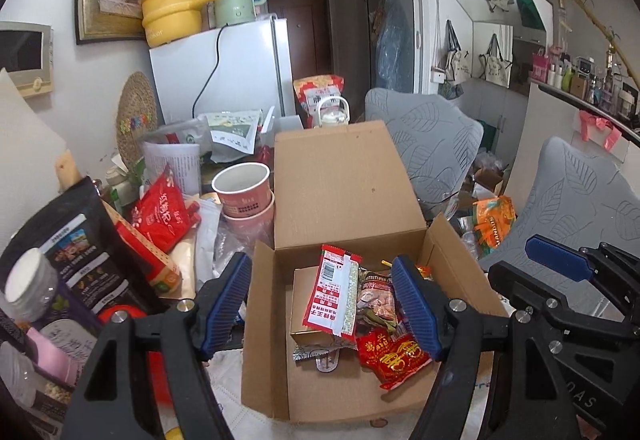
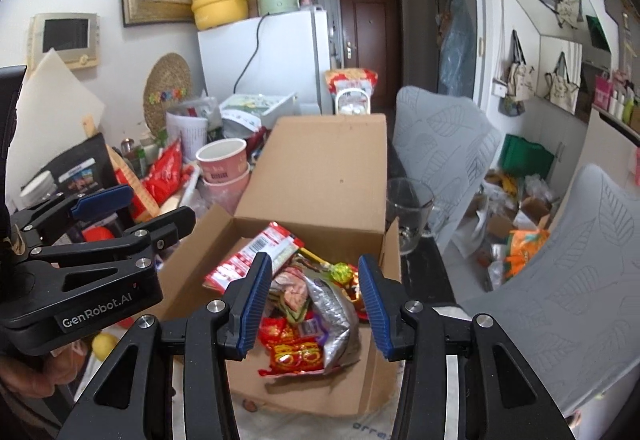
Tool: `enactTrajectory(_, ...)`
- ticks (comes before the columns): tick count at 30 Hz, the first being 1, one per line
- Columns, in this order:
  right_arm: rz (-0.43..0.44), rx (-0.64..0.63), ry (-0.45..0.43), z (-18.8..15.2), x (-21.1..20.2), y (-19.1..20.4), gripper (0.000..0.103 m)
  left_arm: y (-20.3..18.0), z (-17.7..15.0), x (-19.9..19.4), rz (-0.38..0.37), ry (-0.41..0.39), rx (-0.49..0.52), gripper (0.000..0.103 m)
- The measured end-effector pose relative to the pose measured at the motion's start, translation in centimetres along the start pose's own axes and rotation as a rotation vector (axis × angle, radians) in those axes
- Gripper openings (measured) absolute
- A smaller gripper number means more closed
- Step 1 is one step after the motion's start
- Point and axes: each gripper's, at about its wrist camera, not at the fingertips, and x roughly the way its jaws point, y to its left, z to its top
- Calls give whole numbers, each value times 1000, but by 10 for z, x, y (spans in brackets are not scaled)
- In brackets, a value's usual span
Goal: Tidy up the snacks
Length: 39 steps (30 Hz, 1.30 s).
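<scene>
**Both grippers empty above the open snack box**

Blue-padded fingers of the left gripper [image 1: 326, 304] stand wide apart with nothing between them, hovering over the near-left part of the cardboard box [image 1: 348, 176]. Its right pad sits above the box's contents; its left pad hangs outside the left wall. The right gripper [image 2: 316, 306] is likewise spread and empty, poised above the near end of the same box.

Inside, the box holds a long red-and-white packet [image 1: 334, 290] propped on a small brown carton [image 1: 310, 304], a red packet with gold lettering [image 1: 390, 358], and a crumpled silver bag [image 2: 334, 314] in the middle. The rear flap stands upright.

Left of the box, two stacked pink paper cups [image 1: 245, 196] sit among more packets, and a glass cup [image 2: 408, 214] stands to its right. Lower snacks in the pile overlap, so their kinds are hard to make out.
</scene>
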Motion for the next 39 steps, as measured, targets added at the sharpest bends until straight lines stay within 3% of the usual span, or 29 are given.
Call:
enactTrajectory(4,2,-4,-47,-1,-31,7,45,2,-4,-30,-32,-23,-8,73)
enactTrajectory(7,-1,-4,-79,-4,-51,9,55,2,-8,-51,-41,-41,-14,73)
enactTrajectory(12,-7,-13,-113,-14,-83,16,57,3,-19,-79,-69,-46,-6,74)
enactTrajectory(14,-12,-16,-130,-20,-96,20,66,3,-25,-89,-83,-50,-6,75)
enactTrajectory(19,-28,-29,-137,-37,-119,28,72,5,-40,-112,-80,-64,-4,76)
enactTrajectory(21,-25,-23,-138,-44,-126,29,74,4,-46,-119,-79,-66,-1,91)
enactTrajectory(22,-24,-19,-139,-47,-130,30,77,3,-49,-123,-83,-72,3,94)
enactTrajectory(39,-63,31,-61,-102,-141,35,79,-4,-103,-151,-72,-42,15,96)
